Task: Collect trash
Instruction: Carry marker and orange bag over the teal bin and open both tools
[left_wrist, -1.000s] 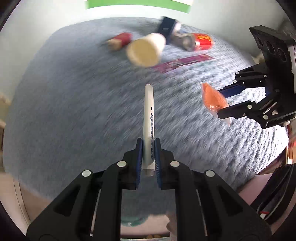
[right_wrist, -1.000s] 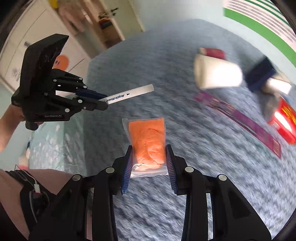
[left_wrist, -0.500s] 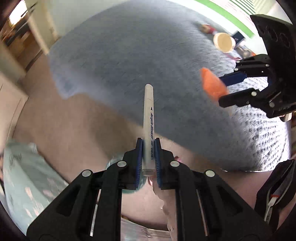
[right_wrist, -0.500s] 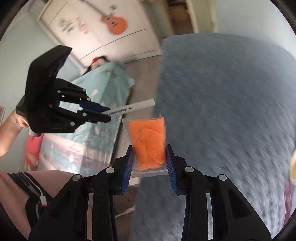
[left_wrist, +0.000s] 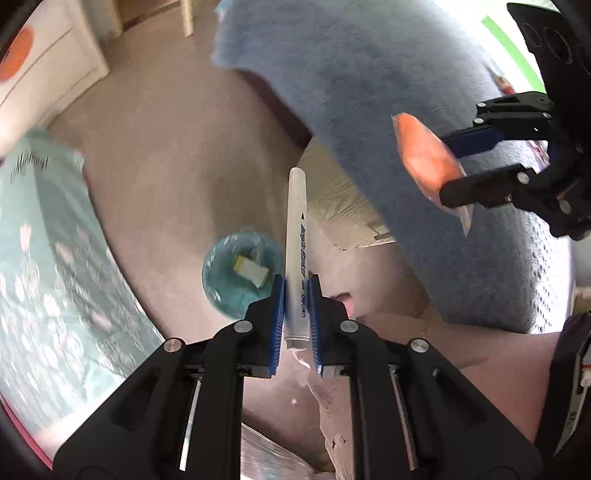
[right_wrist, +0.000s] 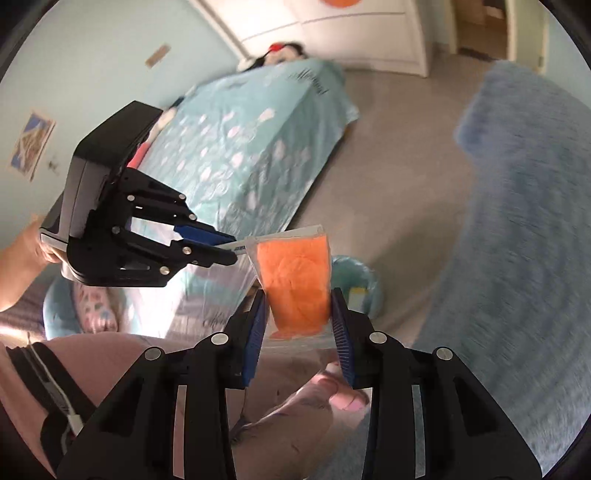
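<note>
We are carrying two items toward the teal bin (left_wrist: 238, 275) on the floor. Left tool (left_wrist: 295, 317) is clamped on a white marker (left_wrist: 296, 236), long axis pointing forward, the bin showing just left of the marker below. Right tool (right_wrist: 297, 325) is gripping an orange packet (right_wrist: 295, 280); bin lying beyond it. Left tool appears nearer the bin.

Blue shaggy rug (right_wrist: 524, 206) spreads over the beige floor (left_wrist: 155, 155). A bed (right_wrist: 251, 147) under a turquoise patterned cover lies along the wall, a doll (right_wrist: 280, 53) at its head, white wardrobe (right_wrist: 362, 33) standing behind. A poster (right_wrist: 31, 146) hangs on the pale wall.
</note>
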